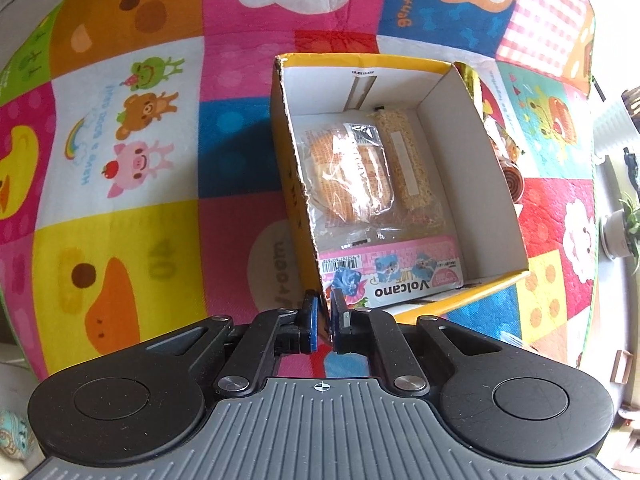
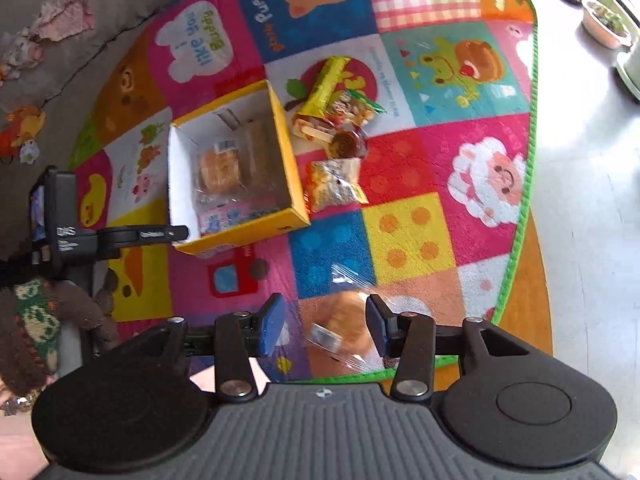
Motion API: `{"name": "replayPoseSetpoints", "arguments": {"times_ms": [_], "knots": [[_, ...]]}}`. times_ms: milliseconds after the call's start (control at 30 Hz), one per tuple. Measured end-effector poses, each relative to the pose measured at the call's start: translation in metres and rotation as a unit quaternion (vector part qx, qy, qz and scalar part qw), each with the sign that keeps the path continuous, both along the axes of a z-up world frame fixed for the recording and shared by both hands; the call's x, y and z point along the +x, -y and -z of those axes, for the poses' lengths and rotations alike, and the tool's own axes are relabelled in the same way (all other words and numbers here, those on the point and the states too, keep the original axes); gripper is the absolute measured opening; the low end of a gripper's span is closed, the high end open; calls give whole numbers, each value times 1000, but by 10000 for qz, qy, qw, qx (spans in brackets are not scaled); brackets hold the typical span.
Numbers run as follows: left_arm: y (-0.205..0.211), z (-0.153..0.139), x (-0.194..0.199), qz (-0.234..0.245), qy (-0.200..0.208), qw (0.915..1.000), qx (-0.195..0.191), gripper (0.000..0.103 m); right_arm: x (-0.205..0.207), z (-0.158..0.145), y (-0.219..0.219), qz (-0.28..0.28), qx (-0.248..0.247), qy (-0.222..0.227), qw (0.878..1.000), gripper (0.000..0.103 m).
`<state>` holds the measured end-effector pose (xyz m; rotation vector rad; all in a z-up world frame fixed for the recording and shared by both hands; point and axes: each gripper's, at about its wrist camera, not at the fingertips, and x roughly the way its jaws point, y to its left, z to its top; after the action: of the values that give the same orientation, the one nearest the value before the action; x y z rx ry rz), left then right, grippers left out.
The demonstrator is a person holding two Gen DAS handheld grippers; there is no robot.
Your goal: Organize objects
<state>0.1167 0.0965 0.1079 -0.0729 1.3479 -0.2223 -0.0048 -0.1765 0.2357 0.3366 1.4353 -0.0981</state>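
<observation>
Hovering over a wrapped bun (image 2: 340, 332) on the mat (image 2: 408, 240), the right gripper (image 2: 325, 326) has its jaws wide apart on either side of it, not yet touching, while the left gripper (image 1: 325, 320) pinches the near corner wall of the yellow box (image 1: 472, 128), jaws nearly together. The box already holds a bun, a grain bar (image 1: 408, 160) and a pink packet (image 1: 400, 276); more snacks (image 2: 336, 120) lie just beside it. Closing on loose film alone could let the bun slip, and a hard squeeze might crush it.
</observation>
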Motion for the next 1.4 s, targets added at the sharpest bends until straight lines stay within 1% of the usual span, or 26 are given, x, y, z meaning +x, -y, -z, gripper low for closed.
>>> {"name": "replayPoseSetpoints", "arguments": {"times_ms": [33, 67, 167, 233, 267, 333, 400, 467, 500, 567, 633, 700, 733, 767, 800, 833, 867, 900, 967, 1067, 1133, 1233, 1333, 1400], "knots": [[0, 0, 0, 34, 5, 10000, 0, 8, -6, 8, 7, 168, 22, -118, 9998, 54], [1, 1, 0, 70, 8, 10000, 4, 8, -12, 17, 15, 385, 122, -253, 9989, 55], [2, 0, 0, 133, -7, 9999, 25, 8, -24, 47, 34, 1089, 546, -534, 9911, 56], [2, 0, 1, 172, -32, 9998, 35, 8, -24, 69, 35, 1365, 762, -662, 9855, 59], [2, 0, 1, 194, -43, 9998, 42, 8, -22, 79, 33, 1430, 797, -722, 9839, 62], [3, 1, 2, 231, -64, 9997, 62, 8, -14, 96, 25, 1396, 807, -780, 9838, 67], [4, 1, 3, 244, -79, 9996, 96, 8, -4, 112, 15, 1300, 797, -806, 9850, 70], [6, 1, 2, 263, -79, 9995, 148, 8, 8, 128, 3, 1192, 759, -838, 9864, 84], [7, 1, 2, 272, -75, 9994, 175, 8, 13, 136, -3, 1146, 732, -882, 9868, 86], [8, 2, 1, 286, -71, 9993, 212, 8, 21, 156, -14, 1004, 655, -1079, 9869, 86], [8, 2, 2, 291, -72, 9993, 220, 8, 26, 172, -25, 805, 333, -1299, 9877, 86], [8, 3, 2, 276, -82, 9994, 204, 8, 27, 181, -34, 562, 96, -1414, 9883, 86], [7, 3, 2, 268, -88, 9994, 191, 8, 26, 184, -37, 466, 4, -1456, 9883, 83], [7, 3, 2, 259, -93, 9995, 178, 8, 23, 185, -38, 402, -26, -1485, 9881, 74], [6, 4, 2, 252, -98, 9995, 163, 8, 21, 186, -38, 364, -18, -1501, 9880, 72], [5, 4, 2, 248, -99, 9995, 148, 9, 19, 185, -38, 354, -28, -1496, 9881, 71], [5, 4, 2, 250, -97, 9996, 135, 9, 17, 183, -38, 350, -50, -1499, 9881, 62], [4, 4, 2, 252, -94, 9996, 122, 9, 16, 180, -38, 343, -39, -1505, 9880, 60], [4, 5, 2, 253, -93, 9996, 108, 9, 13, 172, -37, 365, 83, -1516, 9877, 58], [4, 5, 2, 283, -80, 9995, 79, 9, 10, 146, -34, 341, 223, -1317, 9905, 57], [4, 5, 2, 311, -68, 9995, 73, 9, 8, 122, -31, 357, 337, -1136, 9923, 56], [4, 5, 2, 384, -48, 9992, 74, 9, 10, 77, -26, 372, 545, -796, 9946, 56], [4, 5, 1, 428, -21, 9991, 59, 9, 15, 27, -26, 242, 756, -426, 9959, 56], [1, 5, 1, 367, -22, 9993, -6, 9, 19, -3, -28, 121, 780, -230, 9966, 56]]}}
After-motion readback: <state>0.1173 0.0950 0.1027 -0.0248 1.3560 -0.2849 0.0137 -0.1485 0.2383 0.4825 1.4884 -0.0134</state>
